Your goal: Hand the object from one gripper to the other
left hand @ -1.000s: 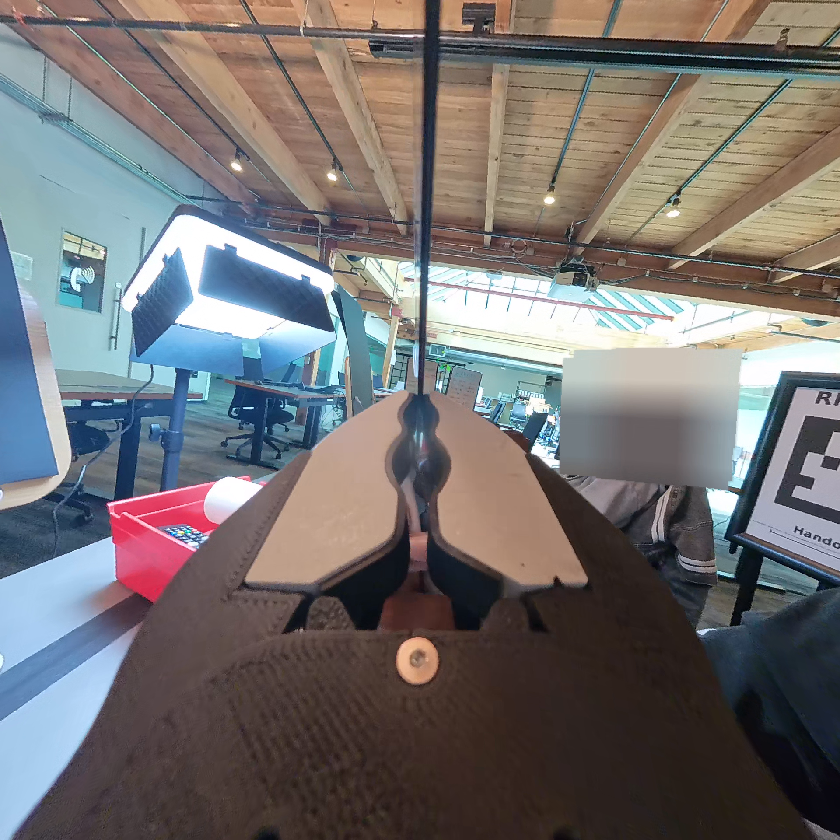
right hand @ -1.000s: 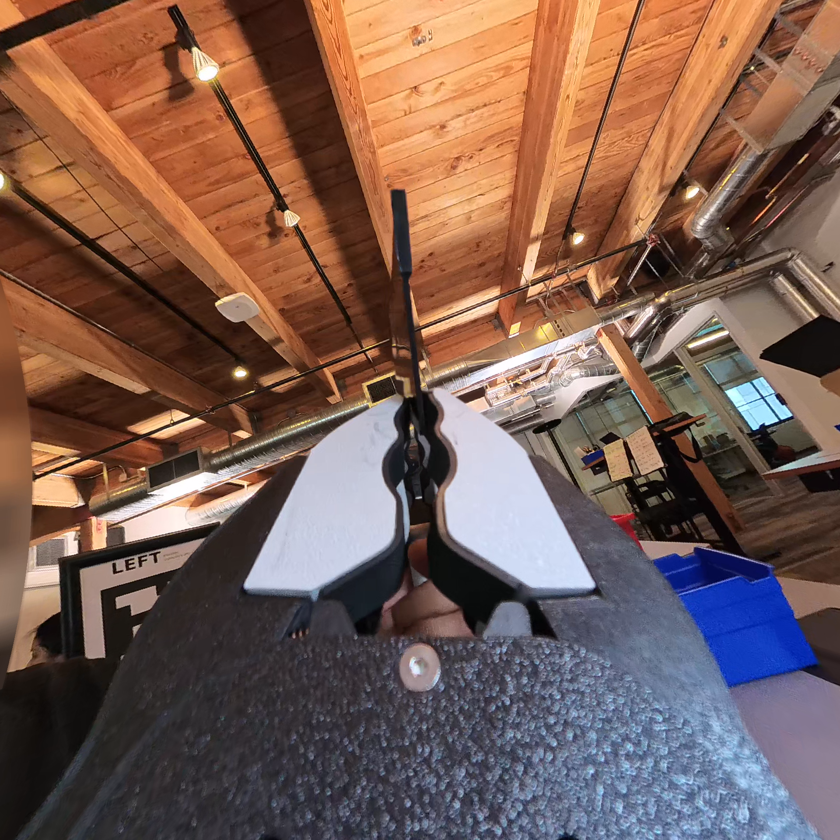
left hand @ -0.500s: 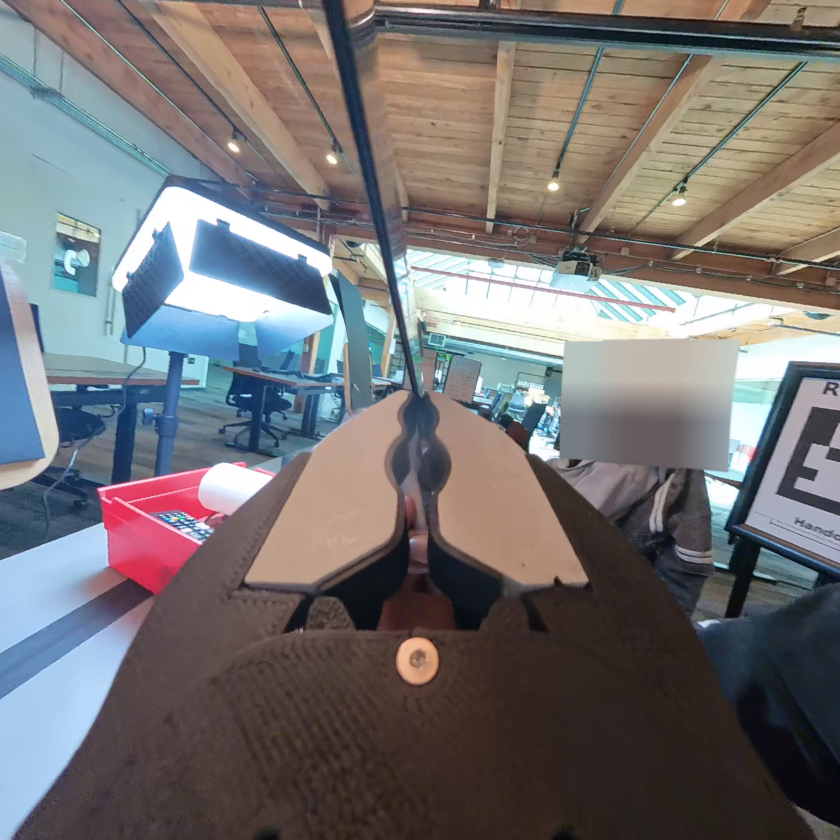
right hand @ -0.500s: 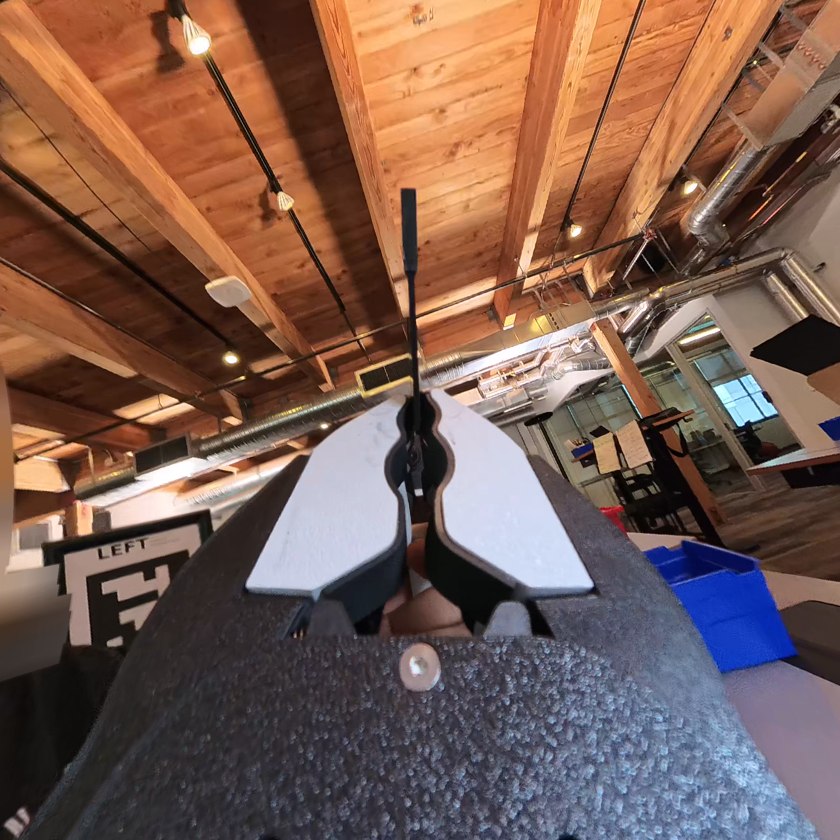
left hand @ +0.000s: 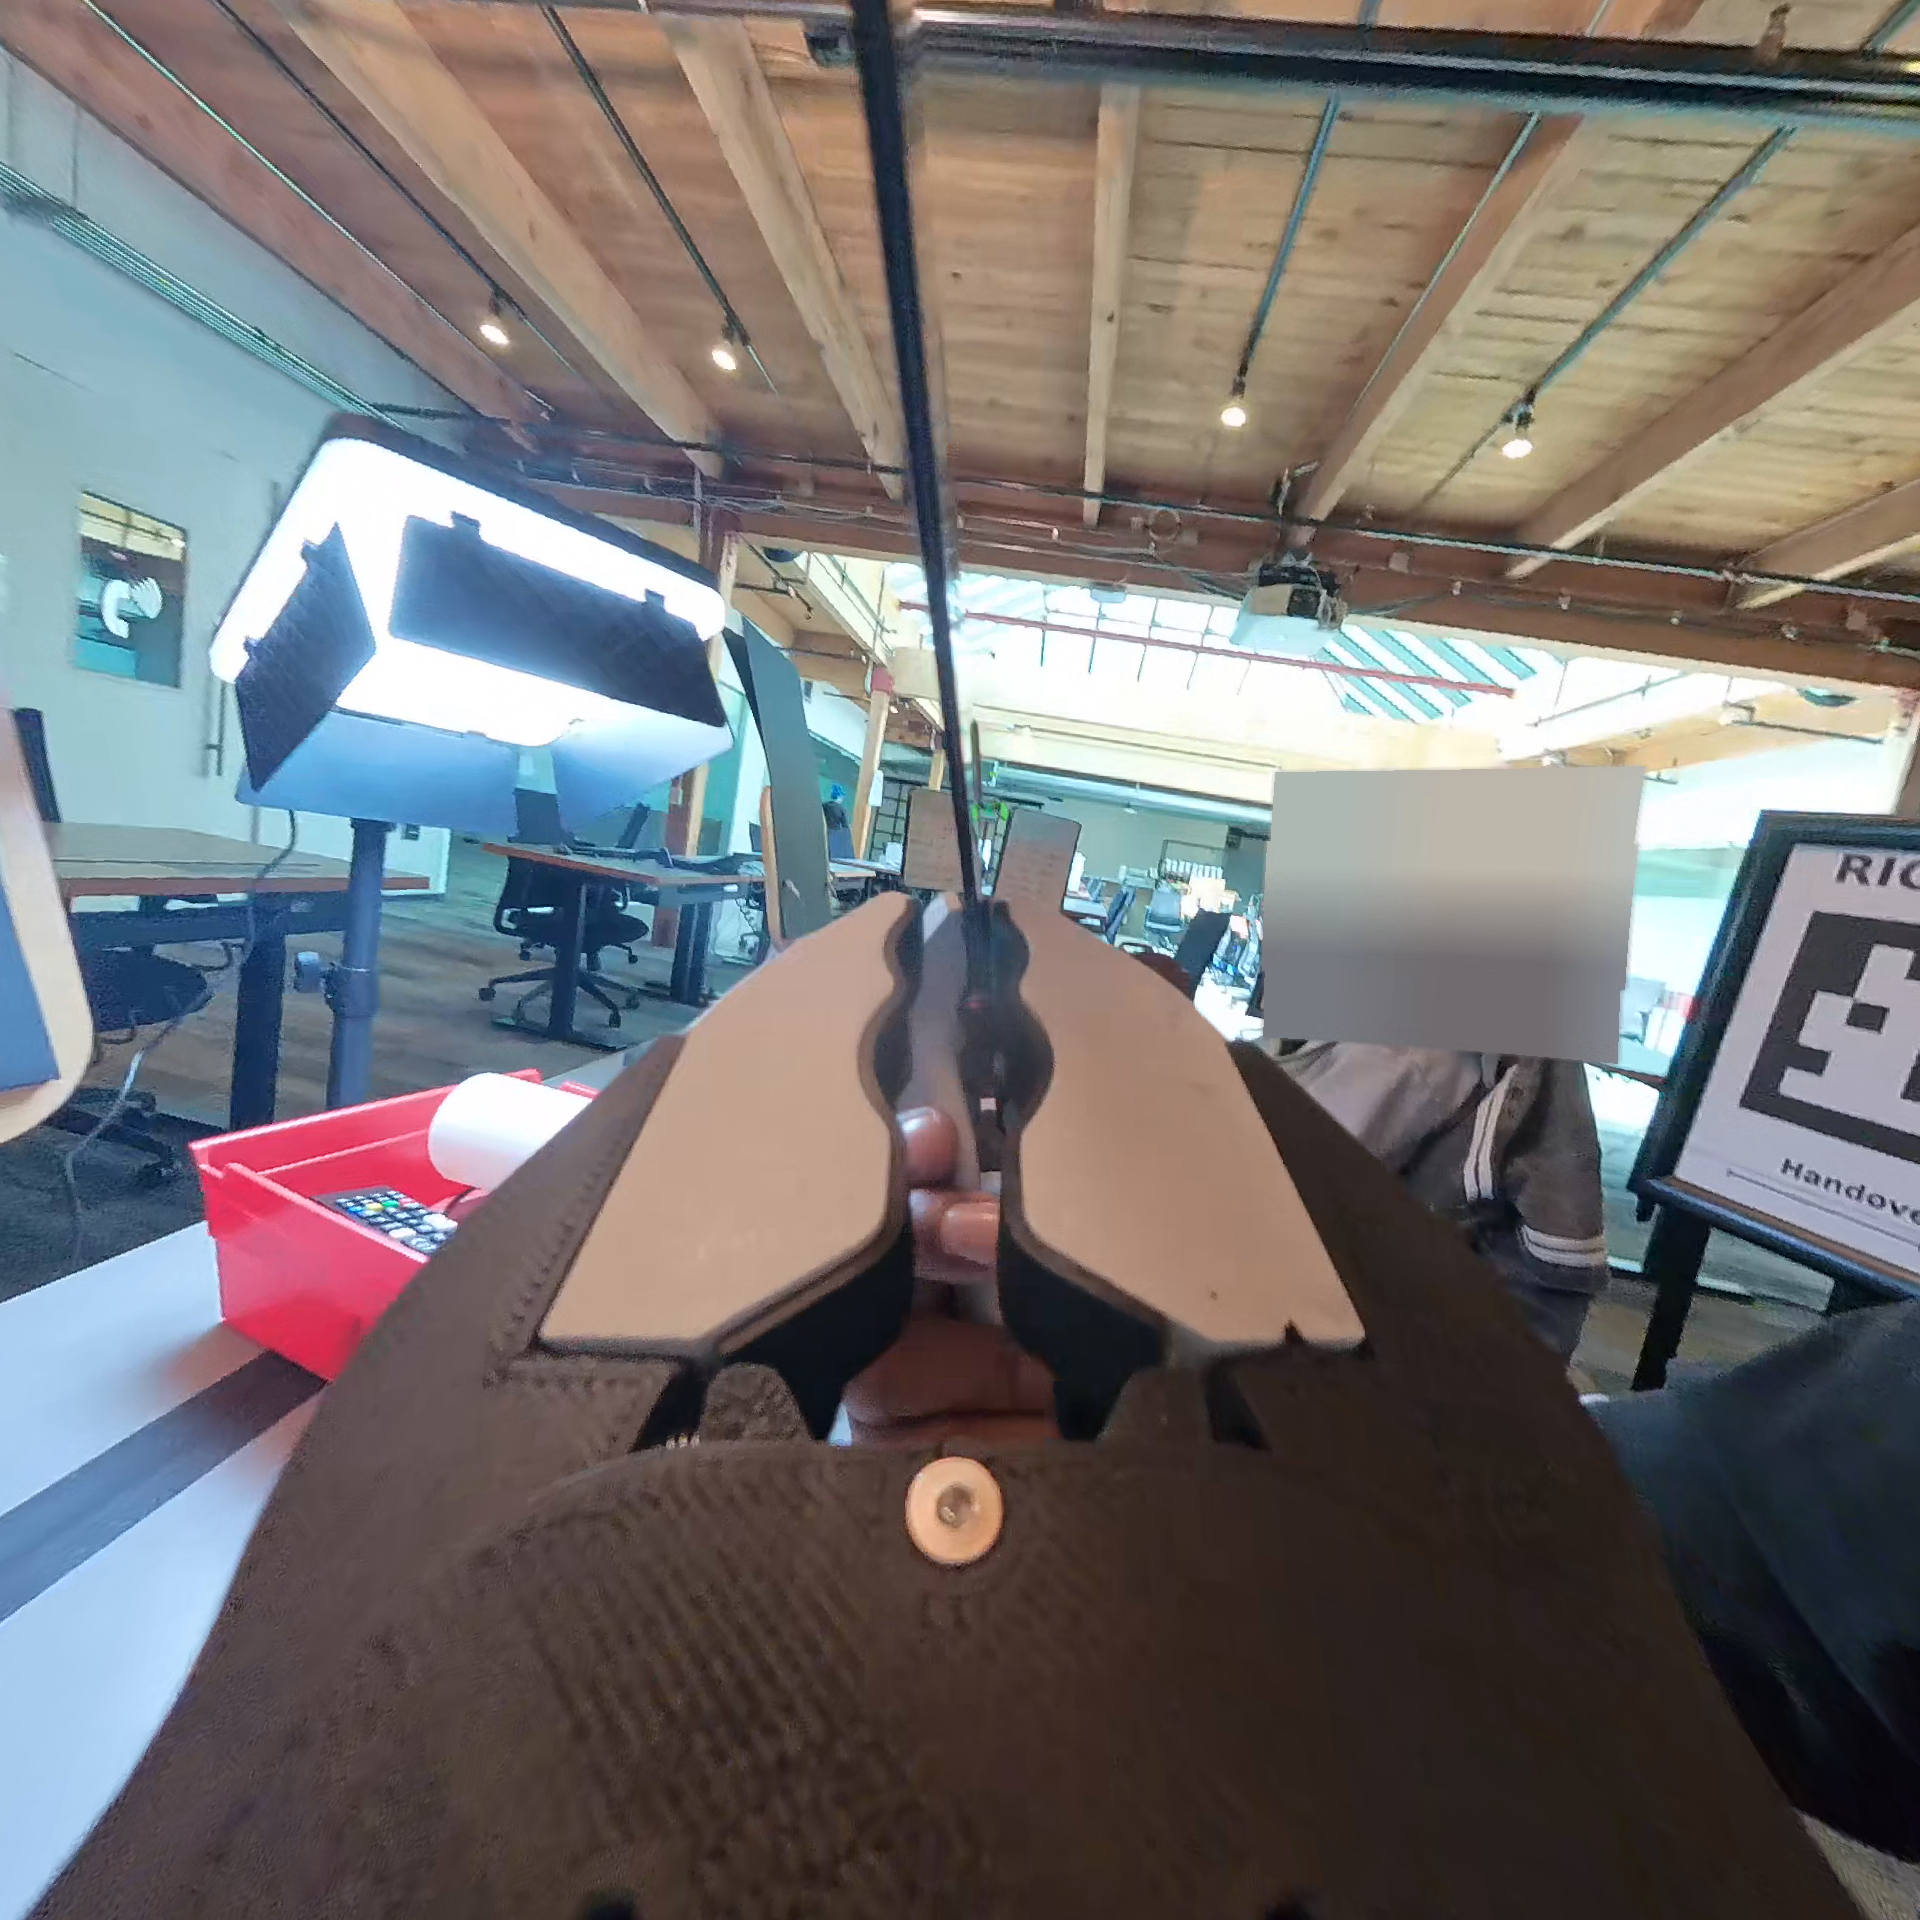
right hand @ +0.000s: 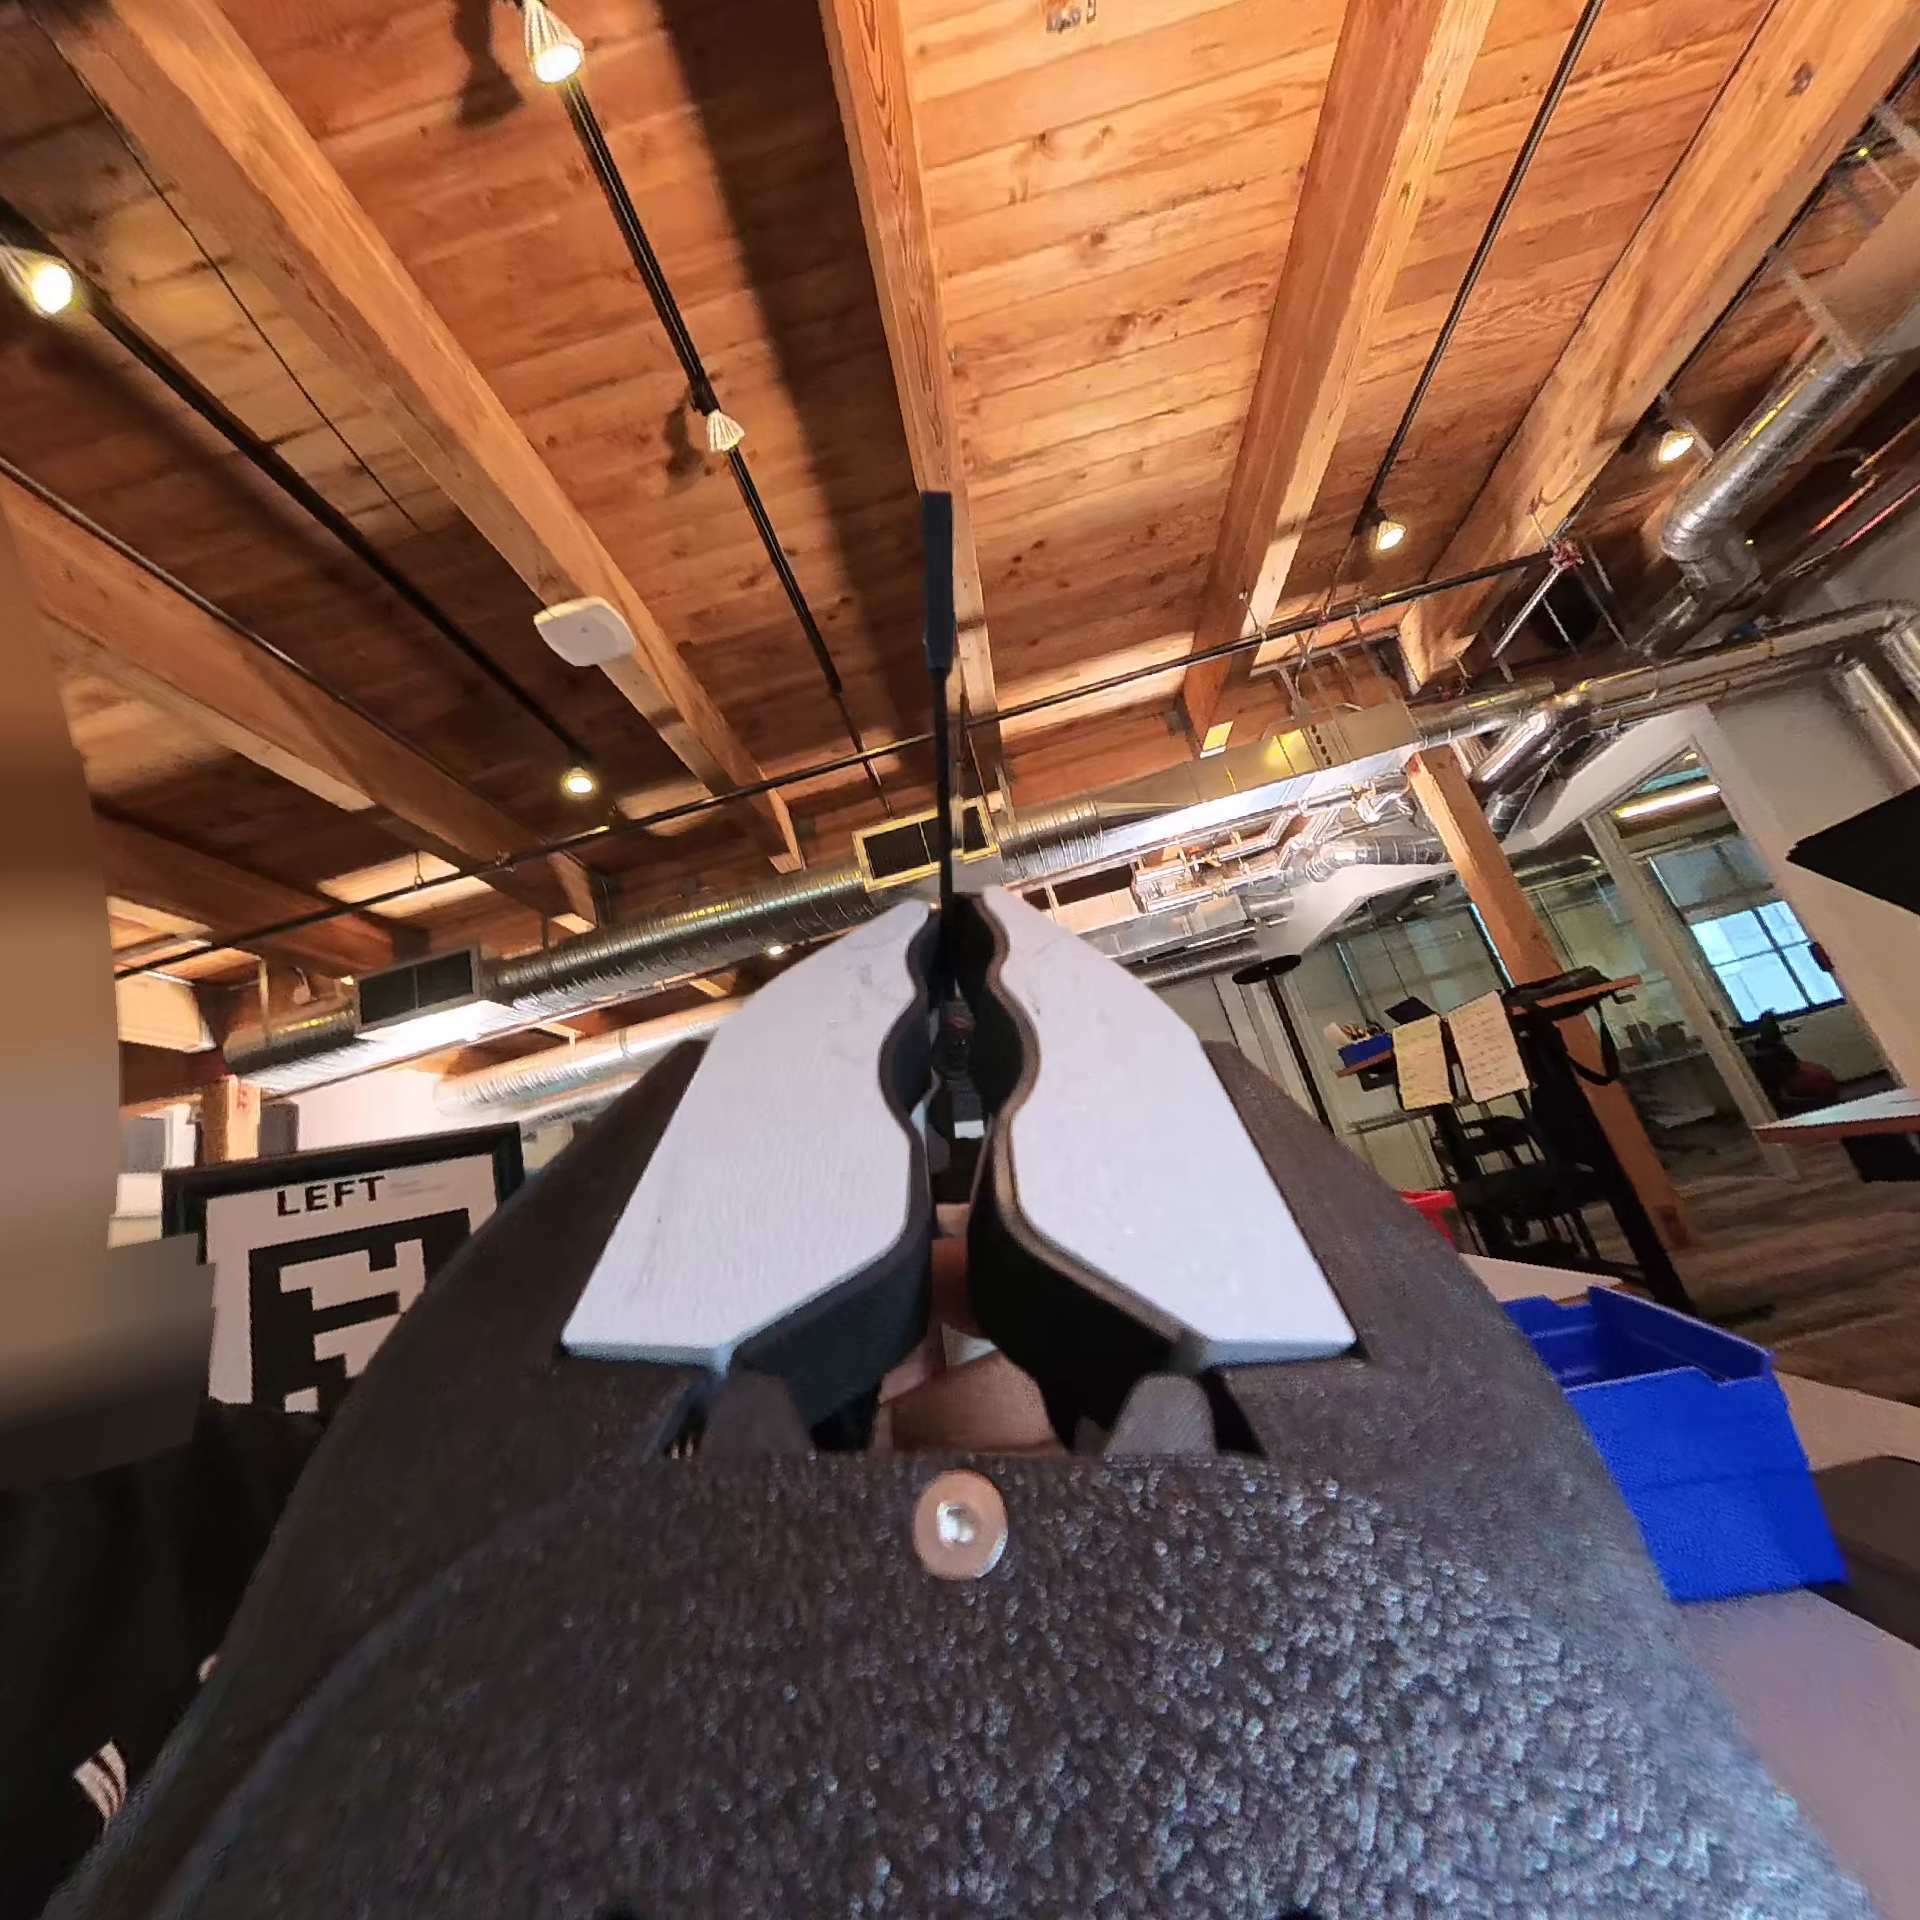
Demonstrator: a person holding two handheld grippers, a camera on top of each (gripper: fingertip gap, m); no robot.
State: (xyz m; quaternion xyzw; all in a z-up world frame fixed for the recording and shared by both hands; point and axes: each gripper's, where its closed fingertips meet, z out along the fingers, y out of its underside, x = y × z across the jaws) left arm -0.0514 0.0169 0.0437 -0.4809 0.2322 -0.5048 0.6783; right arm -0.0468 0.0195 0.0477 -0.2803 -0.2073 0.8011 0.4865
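Left wrist view: bin [left hand: 281, 1278] on the worktop [left hand: 94, 1382], left of the hand-held gripper [left hand: 951, 935]; roll [left hand: 488, 1127] and remote control [left hand: 390, 1218] inside it. Behind, studio light [left hand: 468, 665]. Far right, framed marker sign [left hand: 1829, 1049].

Right wrist view: another bin [right hand: 1704, 1455] low right; second framed sign [right hand: 332, 1268] at left.

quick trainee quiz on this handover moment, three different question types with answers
1. True or false: the right gripper has its fingers closed on the thin black rod.
2. The bin in the left wrist view is: A blue, B red, C green.
3. Are the fingers of the left gripper pressed together or parted?

Key: 1 true; 2 B; 3 parted, with a gap beside the rod.
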